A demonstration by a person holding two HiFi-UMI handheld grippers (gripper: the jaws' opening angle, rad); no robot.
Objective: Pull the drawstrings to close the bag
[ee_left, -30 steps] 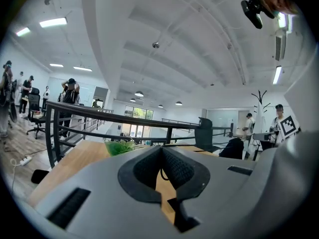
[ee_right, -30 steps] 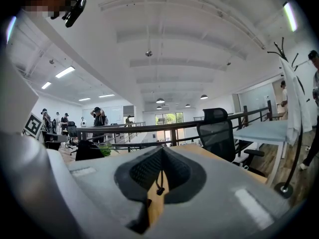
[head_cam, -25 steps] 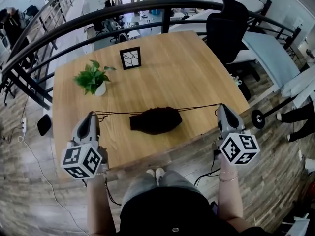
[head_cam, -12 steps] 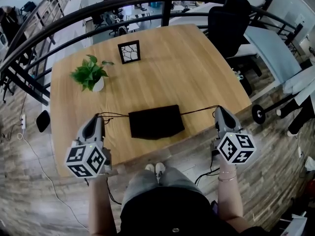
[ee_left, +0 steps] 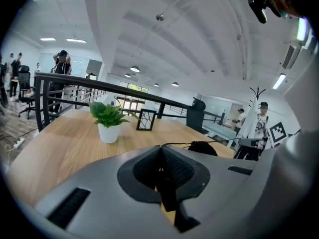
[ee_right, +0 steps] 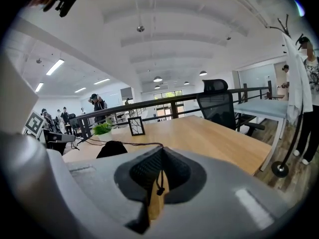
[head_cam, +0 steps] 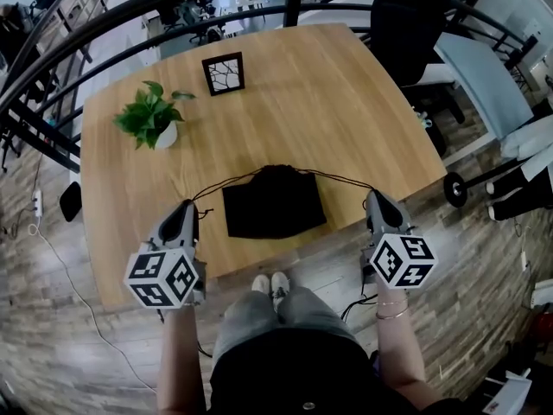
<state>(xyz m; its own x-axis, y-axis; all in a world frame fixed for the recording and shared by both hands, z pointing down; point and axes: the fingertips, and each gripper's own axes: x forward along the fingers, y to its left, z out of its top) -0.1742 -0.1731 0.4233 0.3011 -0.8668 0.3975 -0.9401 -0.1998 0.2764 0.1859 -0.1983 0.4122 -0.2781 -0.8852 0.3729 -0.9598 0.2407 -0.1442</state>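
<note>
The black drawstring bag (head_cam: 272, 204) lies flat on the wooden table (head_cam: 346, 102), its mouth bunched at the far side. From the mouth one thin dark drawstring (head_cam: 223, 185) slopes to my left gripper (head_cam: 187, 208) and another drawstring (head_cam: 342, 178) to my right gripper (head_cam: 374, 199). Both grippers hover at the table's near edge, either side of the bag. In the left gripper view the left gripper (ee_left: 160, 149) is shut on the cord, which leads to the bag (ee_left: 202, 147). The right gripper (ee_right: 160, 152) is likewise shut on its cord, a knotted end (ee_right: 159, 190) hanging behind the pads, the bag (ee_right: 110, 149) off to its left.
A potted plant (head_cam: 149, 124) and a small black picture frame (head_cam: 224, 73) stand at the table's far left. A black office chair (head_cam: 406, 33) sits past the far right corner. A dark railing (head_cam: 104, 33) curves behind the table. The person's legs are at the near edge.
Both grippers have sunk and drawn back toward the near edge. The bag, hanging between taut cords before, now rests on the table, and the cords slope back from its mouth.
</note>
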